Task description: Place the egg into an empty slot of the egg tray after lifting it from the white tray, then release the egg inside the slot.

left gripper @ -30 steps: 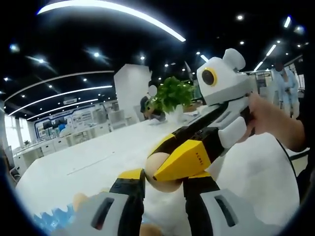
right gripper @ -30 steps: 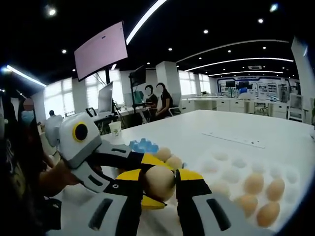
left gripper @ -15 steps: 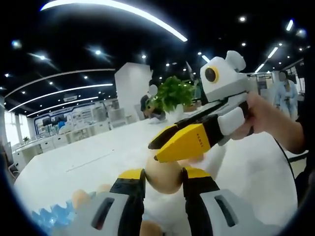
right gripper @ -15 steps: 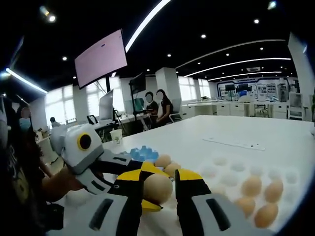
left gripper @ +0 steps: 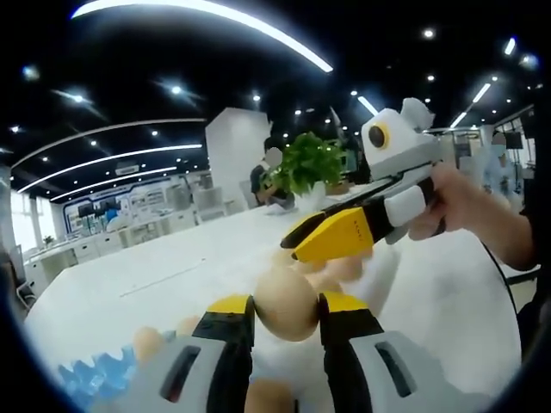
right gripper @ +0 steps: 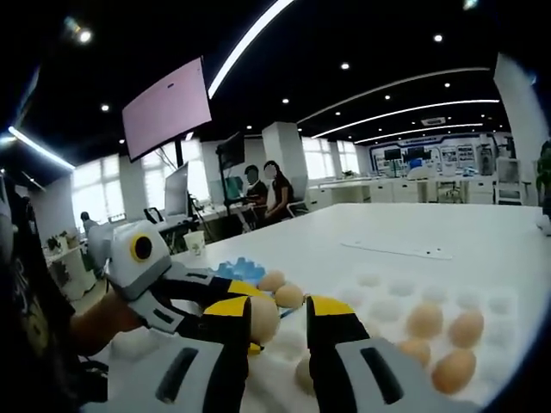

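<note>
- In the left gripper view, the left claw (left gripper: 287,320) is clamped on a pale tan egg (left gripper: 287,303), which sits squarely between the two yellow-tipped black jaws, touching both.
- The egg is held in the air above the white desk (left gripper: 155,284); only its lower part is hidden by the jaw bodies.
- Up and to the right of it, the right claw (left gripper: 303,243) comes in held by a person's hand (left gripper: 452,204); its yellow and black jaws point toward the egg, close together at the tips, and they are not touching it.
- More tan eggs (left gripper: 148,343) lie blurred on the desk below and left of the held one, next to a crinkled blue patch (left gripper: 90,376).
- A green potted plant (left gripper: 308,165) stands further back on the desk.
- In the right gripper view, the right claw (right gripper: 278,311) shows its own two jaws apart, nothing pinched between them.
- The egg (right gripper: 262,318) shows just behind the left jaw of that view, held in the left claw (right gripper: 245,303), which reaches in from the left.
- To the right lies the white moulded egg tray (right gripper: 392,308), with several tan eggs (right gripper: 424,319) seated in slots at its near right part and rows of empty hollows further back.
</note>
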Motion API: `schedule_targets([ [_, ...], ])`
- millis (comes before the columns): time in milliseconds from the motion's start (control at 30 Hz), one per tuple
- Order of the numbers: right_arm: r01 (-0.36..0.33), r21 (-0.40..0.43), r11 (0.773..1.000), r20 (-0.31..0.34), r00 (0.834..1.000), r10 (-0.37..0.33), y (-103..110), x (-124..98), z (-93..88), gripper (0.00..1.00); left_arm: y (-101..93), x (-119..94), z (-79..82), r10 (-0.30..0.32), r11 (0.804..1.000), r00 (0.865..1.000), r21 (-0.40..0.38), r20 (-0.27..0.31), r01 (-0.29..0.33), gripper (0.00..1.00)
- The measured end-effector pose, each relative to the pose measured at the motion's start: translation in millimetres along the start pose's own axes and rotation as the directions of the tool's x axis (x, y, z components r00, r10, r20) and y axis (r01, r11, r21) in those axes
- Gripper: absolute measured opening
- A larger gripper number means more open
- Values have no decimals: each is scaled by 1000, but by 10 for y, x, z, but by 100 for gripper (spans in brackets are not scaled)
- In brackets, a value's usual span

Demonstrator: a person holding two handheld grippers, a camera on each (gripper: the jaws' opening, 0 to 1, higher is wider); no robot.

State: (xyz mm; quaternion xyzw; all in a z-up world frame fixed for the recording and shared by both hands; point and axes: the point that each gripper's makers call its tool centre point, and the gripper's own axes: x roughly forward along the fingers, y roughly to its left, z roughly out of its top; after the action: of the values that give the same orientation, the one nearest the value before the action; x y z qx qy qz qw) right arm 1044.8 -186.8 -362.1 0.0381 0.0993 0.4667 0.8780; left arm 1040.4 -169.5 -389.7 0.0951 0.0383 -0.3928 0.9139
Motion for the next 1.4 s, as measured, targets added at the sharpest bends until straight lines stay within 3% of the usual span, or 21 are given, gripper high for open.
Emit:
schedule_targets([
  [767,6,20,1000,1,1000,-6,-73,-19,-59,27,308,-350,-2,107,993,994,-47,20,-106,30],
  [1000,26,-19,999,-22,999,-27,-130,-59,-80,27,452,-502,-32,147,988,989,-52,19,-146,30],
  [1400,47,-9,999,-27,999,-47,-195,-126,-123,27,675,-755,-120,220,973,976,-78,13,-218,30],
])
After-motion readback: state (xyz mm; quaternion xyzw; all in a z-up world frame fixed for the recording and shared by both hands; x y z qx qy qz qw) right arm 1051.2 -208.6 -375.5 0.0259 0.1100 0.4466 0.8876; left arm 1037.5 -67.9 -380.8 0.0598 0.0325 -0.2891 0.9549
